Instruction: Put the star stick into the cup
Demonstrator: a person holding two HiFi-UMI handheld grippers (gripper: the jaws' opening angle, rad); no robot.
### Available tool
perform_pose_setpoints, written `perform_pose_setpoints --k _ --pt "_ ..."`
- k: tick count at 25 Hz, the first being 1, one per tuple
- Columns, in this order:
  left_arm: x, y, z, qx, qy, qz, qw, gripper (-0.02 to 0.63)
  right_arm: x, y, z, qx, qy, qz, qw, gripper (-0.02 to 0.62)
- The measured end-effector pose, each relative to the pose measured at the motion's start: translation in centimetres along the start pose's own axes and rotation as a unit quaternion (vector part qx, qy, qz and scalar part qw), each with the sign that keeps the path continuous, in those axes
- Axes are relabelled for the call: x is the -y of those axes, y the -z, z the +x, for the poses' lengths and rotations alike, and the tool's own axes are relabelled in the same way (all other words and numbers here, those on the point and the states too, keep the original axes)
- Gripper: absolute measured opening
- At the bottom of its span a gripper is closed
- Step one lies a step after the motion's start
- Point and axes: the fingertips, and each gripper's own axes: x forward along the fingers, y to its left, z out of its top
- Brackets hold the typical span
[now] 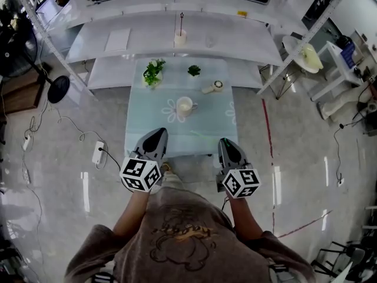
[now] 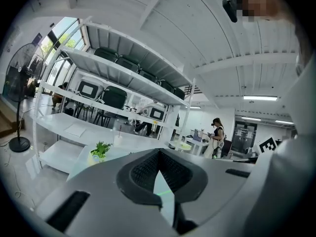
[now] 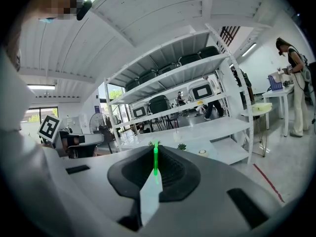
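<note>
Closest in, the right gripper (image 3: pixel 155 151) has its jaws pressed together at the tips. A bright green bar, which I take for the star stick (image 3: pixel 155 161), stands upright in the seam between the pads, its top level with the jaw tips; no star shows. The left gripper (image 2: pixel 158 154) is likewise closed at the tips, with nothing between them. Both hang side by side over the near edge of the table (image 1: pixel 144 131). The cup (image 1: pixel 185 106) stands at mid-table, well apart from them, far and left of the right gripper.

The step in hand looks like the carry to the cup. Done well, the right gripper travels far and slightly left with the stick upright and comes over the rim before lowering. The jaws should part only once the lower end is inside, since a light cup could tip if the stick catches its wall. The left gripper is best held at the near edge.

Only the head view shows the cup, apparently empty; both gripper views hide it behind their own jaws. Only the right gripper view shows the green bar in the seam. The head view adds a pale green streak (image 1: pixel 198 135) on the glass just left of the right gripper, and the left gripper view shows a similar line through its gap. Whether that belongs to the stick I cannot tell. The leafy plant (image 1: pixel 154 71) at the far left shows in all 3 views.
</note>
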Motion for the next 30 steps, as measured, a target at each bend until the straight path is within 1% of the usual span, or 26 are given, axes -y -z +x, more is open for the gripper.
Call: perform_pose_setpoints --k 6,14,19,23,30 --pt "-3.6 -1.9 3.6 -0.011 0.017 -0.001 0.9998 0.021 0.0 -1.7 4.6 0.004 0.018 0.005 1.000 0.022" --pt "-7.9 -3.6 8.0 -0.022 0.053 -0.002 0.9984 0.021 0.4 -3.5 9.7 0.015 0.051 0.004 0.999 0.021" --pt "-9.7 -4.3 9.7 -0.028 0.079 0.000 0.9965 0.021 0.7 -3.9 12.2 0.017 0.073 0.008 0.997 0.021" --pt "-10.5 -4.6 10.6 -0.031 0.087 -0.004 0.9957 0.021 0.4 -4.0 13.5 0.009 0.075 0.002 0.997 0.021" --pt "-11.7 -4.6 11.6 -0.038 0.086 -0.012 0.9955 0.021 0.2 -4.2 15.9 -0.002 0.068 -0.004 0.998 0.022"
